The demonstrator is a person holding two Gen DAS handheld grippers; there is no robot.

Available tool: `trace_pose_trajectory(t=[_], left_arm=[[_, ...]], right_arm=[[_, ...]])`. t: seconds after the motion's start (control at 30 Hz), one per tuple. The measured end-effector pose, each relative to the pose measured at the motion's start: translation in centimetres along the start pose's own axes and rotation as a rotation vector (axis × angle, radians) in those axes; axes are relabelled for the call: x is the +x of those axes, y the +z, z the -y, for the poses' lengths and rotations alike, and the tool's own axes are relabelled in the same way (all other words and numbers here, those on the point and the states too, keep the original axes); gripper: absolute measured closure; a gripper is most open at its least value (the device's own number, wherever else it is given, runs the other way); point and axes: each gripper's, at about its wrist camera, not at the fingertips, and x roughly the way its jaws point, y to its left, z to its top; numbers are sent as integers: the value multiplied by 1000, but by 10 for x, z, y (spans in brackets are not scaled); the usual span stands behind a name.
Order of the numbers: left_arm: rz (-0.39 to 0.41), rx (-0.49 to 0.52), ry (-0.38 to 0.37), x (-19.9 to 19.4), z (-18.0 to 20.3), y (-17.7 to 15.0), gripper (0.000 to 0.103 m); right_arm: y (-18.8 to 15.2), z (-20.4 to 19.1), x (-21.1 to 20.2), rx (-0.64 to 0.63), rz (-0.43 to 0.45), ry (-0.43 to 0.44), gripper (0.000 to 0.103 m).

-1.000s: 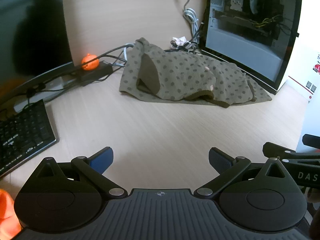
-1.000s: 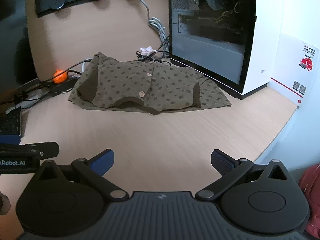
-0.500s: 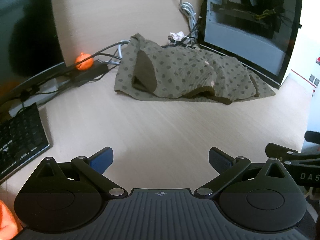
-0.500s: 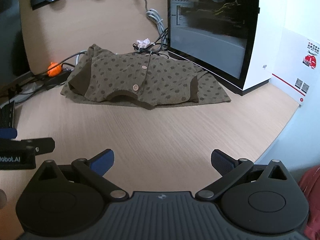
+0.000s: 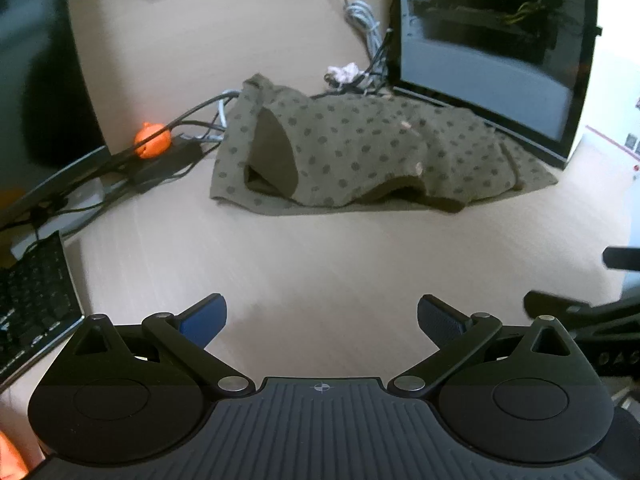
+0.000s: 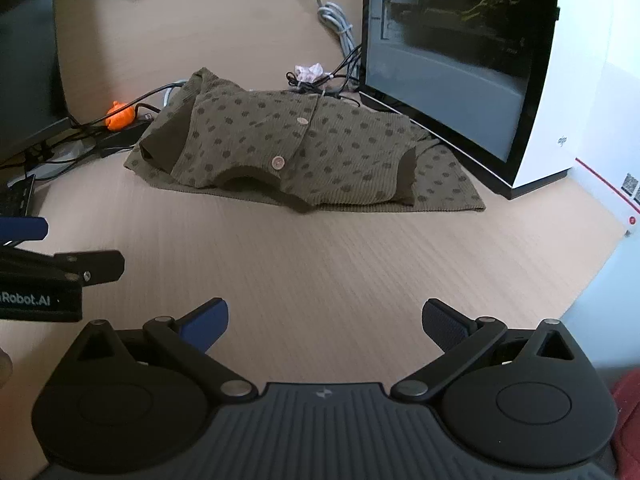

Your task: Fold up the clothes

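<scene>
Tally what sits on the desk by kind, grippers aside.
Garment: 1
Computer tower: 1
Keyboard: 1
Orange figure: 1
Total: 4

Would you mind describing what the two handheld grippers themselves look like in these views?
Both look alike: the left gripper and right gripper each have a ribbed dark grey body, two black round discs, black linkage arms with silver pivot pins, and blue fingertip pads. A small crosshair mark sits on the left body. In the right view, the left gripper's side carries white "Robot.AI" lettering.
</scene>
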Motion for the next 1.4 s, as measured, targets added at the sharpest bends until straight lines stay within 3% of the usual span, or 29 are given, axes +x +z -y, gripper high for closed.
trace_pose_trajectory(t=[0.3,0.53,0.73,0.83,0.93,1.0,1.07,1.17,1.33,1.4], left_arm=[[-34,8,47,23,2,7,0],[-55,17,109,29,-4,25,0],[-53,31,161,34,-9,44,0],[-57,44,164,38,-6,49,0],[-65,79,139,43,3,53,0],[-58,121,121,48,11,56,0],[-46,169,107,57,20,62,0],[-23,282,99,85,41,77,0],[17,438,199,135,54,104,0],[34,429,248,144,45,116,0]], right_arm=[[12,14,25,-23,-34,7,0],[43,14,66,-77,17,-16,0],[66,9,107,-164,34,15,0],[74,-2,123,-280,50,30,0],[86,-13,133,-413,125,-19,0],[103,-3,129,-377,211,-72,0],[120,15,123,-278,254,-72,0],[136,30,127,-259,254,-89,0],[135,45,116,-259,235,-11,0],[127,49,109,-260,209,63,0]])
